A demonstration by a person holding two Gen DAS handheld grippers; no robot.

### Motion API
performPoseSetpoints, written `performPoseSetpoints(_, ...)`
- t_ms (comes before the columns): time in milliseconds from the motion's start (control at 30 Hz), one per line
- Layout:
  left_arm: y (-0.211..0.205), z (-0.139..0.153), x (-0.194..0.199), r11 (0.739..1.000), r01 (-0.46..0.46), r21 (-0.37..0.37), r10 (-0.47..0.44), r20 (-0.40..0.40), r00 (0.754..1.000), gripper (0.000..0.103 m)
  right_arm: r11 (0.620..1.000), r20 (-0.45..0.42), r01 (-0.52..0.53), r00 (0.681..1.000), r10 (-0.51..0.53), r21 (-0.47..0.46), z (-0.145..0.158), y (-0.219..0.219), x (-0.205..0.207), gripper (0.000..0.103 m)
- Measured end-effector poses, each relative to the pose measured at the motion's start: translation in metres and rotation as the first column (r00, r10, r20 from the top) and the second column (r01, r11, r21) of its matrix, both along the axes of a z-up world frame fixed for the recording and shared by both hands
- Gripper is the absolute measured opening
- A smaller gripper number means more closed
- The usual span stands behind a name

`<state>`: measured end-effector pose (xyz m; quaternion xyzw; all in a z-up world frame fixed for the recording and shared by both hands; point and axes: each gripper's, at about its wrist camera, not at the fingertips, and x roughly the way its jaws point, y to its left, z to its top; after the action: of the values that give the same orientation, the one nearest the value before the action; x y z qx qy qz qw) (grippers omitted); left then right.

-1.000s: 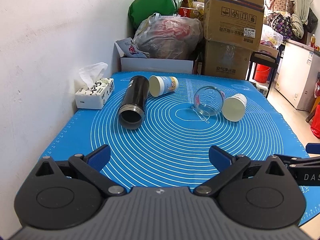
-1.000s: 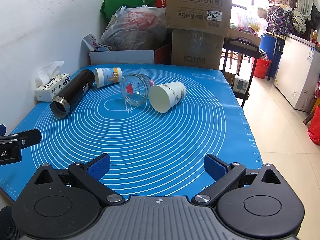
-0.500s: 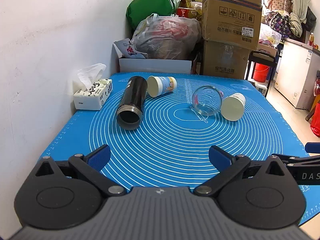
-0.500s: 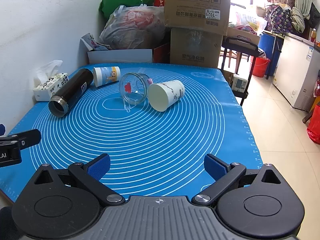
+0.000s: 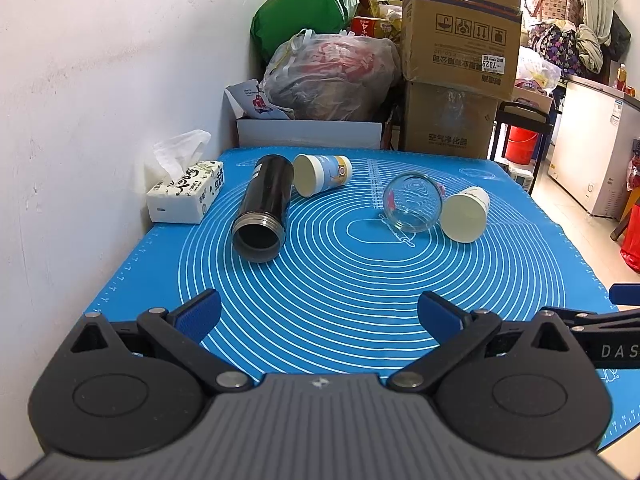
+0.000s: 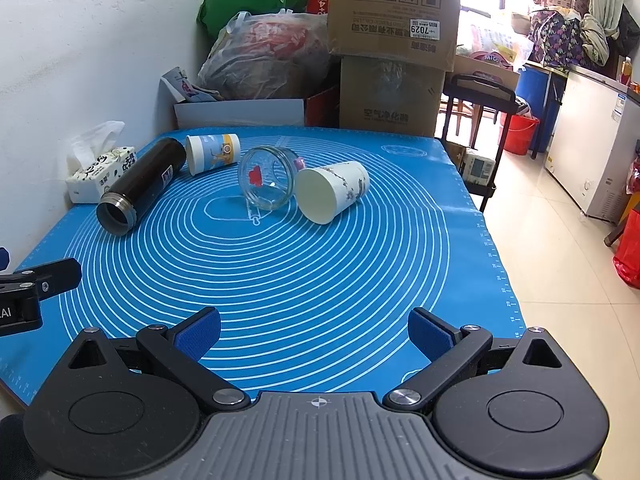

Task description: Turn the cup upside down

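I keep both jaws spread; the paper cup (image 6: 332, 192) touches the glass jar (image 6: 267, 179), so my grasp may roll both.

A blue mat (image 6: 360, 264) is marked with white concentric rings; the flask (image 6: 140, 184) is black; blue pads (image 6: 198, 332) are fitted.

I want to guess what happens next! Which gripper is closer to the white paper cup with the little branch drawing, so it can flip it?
Probably the right gripper. The white paper cup lies on its side almost straight ahead of its open fingers, while for the left gripper that cup sits far off to the right, past the glass jar.
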<state>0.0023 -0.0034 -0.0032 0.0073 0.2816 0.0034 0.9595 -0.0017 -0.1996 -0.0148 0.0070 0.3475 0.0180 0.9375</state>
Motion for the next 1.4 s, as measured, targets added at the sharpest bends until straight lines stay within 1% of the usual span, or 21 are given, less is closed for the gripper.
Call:
performPoseSetpoints(767,0.000,0.000,0.000,1.000,0.001,0.002,-0.001,0.000,1.000,0.103,1.000,0.006,-0.004,1.000,0.004,0.007,-0.001,-0.001,0.002,0.102)
performPoseSetpoints(933,0.004,0.004,0.005,1.000,-0.014,0.016,0.014,0.013,1.000,0.103,1.000,0.016,-0.009,1.000,0.009,0.018,-0.001,-0.001,0.007,0.102)
performPoseSetpoints(1200,0.017,0.002,0.042,0.994,-0.054,0.090,0.050,0.052,0.997,0.103,1.000,0.032,-0.013,0.999,0.012,0.027,-0.006,-0.005,0.021,0.101)
performPoseSetpoints(1267,0.019,0.000,0.058,0.991,-0.073,0.115,0.065,0.065,0.996,0.103,1.000,0.032,-0.010,0.999,0.009,0.027,-0.008,-0.007,0.026,0.101)
performPoseSetpoints(1400,0.028,-0.010,0.106,0.980,-0.105,0.167,0.091,0.085,0.992,0.103,1.000,0.033,-0.001,0.999,0.000,0.027,-0.012,-0.011,0.037,0.101)
